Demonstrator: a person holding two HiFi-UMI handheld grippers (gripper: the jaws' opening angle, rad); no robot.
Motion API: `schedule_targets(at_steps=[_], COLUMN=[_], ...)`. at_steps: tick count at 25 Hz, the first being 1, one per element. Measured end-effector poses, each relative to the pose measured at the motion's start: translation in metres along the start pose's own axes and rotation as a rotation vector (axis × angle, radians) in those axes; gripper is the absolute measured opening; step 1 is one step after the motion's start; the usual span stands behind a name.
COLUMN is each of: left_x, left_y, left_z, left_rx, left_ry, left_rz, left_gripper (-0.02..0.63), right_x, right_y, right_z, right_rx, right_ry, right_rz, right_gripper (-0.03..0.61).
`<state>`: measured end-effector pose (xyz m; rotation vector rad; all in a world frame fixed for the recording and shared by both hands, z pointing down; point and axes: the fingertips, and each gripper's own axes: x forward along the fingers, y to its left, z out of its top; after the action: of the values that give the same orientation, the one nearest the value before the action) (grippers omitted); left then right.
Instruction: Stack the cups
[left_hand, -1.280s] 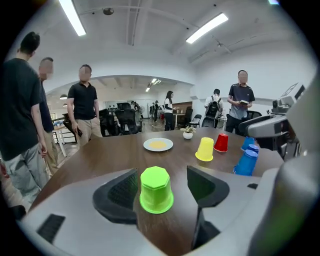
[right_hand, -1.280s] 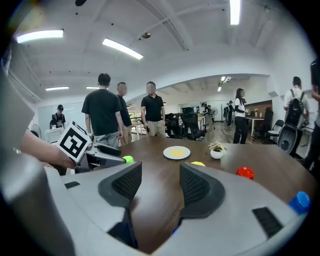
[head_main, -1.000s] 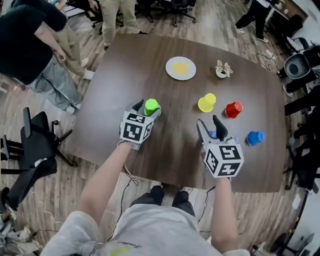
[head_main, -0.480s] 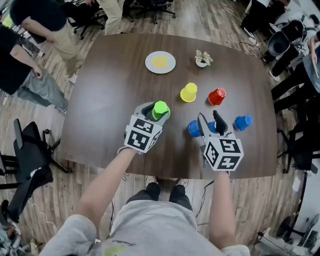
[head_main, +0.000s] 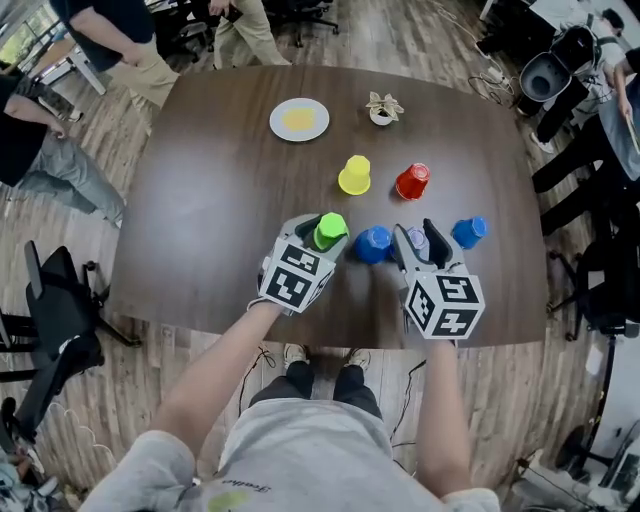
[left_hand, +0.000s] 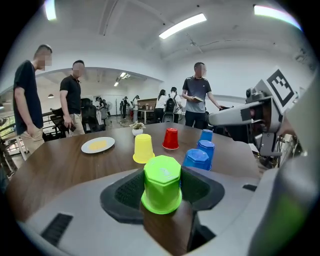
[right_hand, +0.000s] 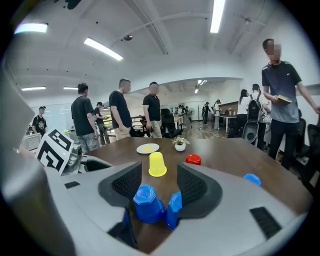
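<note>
My left gripper (head_main: 322, 233) is shut on an upside-down green cup (head_main: 331, 229); its jaws have just been closing, and both pads press the cup (left_hand: 162, 184). A blue cup (head_main: 373, 243) stands just right of it. My right gripper (head_main: 414, 232) is open around a second blue cup (head_main: 418, 241). In the right gripper view that cup (right_hand: 173, 210) leans on the right pad, and the first blue cup (right_hand: 147, 203) also shows in the gap. A third blue cup (head_main: 468, 231), a yellow cup (head_main: 355, 175) and a red cup (head_main: 412, 182) stand further out.
The dark wooden table (head_main: 220, 200) also bears a white plate (head_main: 299, 119) and a small potted plant (head_main: 380, 108) at its far side. Several people stand beyond the far edge, and office chairs ring the table. Its near edge lies just behind both grippers.
The left gripper has closed on the green cup and carried it right, up beside the blue cup. The right gripper has shifted right, from the first blue cup to the second.
</note>
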<state>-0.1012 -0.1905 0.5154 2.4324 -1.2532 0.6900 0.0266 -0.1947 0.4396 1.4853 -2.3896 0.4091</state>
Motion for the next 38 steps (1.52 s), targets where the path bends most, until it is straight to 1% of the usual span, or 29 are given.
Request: schedule_targets(at_steps=[4, 8, 12, 14, 17, 20, 23, 27, 31, 34, 38], left_x=[0.007, 0.011, 0.013, 0.014, 0.009, -0.001, -0.006, -0.006, 0.005, 0.015, 0.027], left_y=[-0.011, -0.017, -0.020, -0.020, -0.018, -0.015, -0.016, -0.029, -0.045, -0.054, -0.062], left_z=[-0.006, -0.009, -0.013, -0.012, -0.005, 0.013, 0.044, 0.079, 0.096, 0.099, 0.102], left_rx=[0.012, 0.009, 0.009, 0.004, -0.016, -0.046, -0.034, -0.018, -0.020, -0.026, -0.031], left_ry=[0.024, 0.033, 0.061, 0.044, 0.010, -0.030, -0.092, -0.155, -0.172, -0.167, -0.156], left_rz=[0.006, 0.011, 0.029, 0.032, 0.048, 0.073, 0.087, 0.079, 0.065, 0.062, 0.067], left_gripper=[0.227, 0.227, 0.229, 0.233, 0.268, 0.282, 0.284, 0.284, 0.281, 0.279, 0.276], right_x=[-0.006, -0.010, -0.013, -0.015, -0.019, -0.023, -0.025, -0.030, -0.033, -0.030, -0.024], right_y=[-0.009, -0.017, -0.024, -0.027, -0.034, -0.046, -0.065, -0.094, -0.129, -0.154, -0.180], right_z=[-0.004, -0.006, -0.010, -0.011, -0.011, -0.012, -0.015, -0.020, -0.029, -0.039, -0.050], right_rx=[0.007, 0.010, 0.014, 0.017, 0.019, 0.020, 0.016, -0.001, -0.017, -0.027, -0.035], right_ry=[0.004, 0.005, 0.009, 0.007, 0.001, 0.000, 0.003, 0.016, 0.041, 0.070, 0.103], right_rz=[0.004, 0.007, 0.008, 0.007, 0.000, -0.018, -0.051, -0.097, -0.146, -0.174, -0.190], right_gripper=[0.224, 0.224, 0.224, 0.224, 0.224, 0.224, 0.224, 0.224, 0.224, 0.224, 0.227])
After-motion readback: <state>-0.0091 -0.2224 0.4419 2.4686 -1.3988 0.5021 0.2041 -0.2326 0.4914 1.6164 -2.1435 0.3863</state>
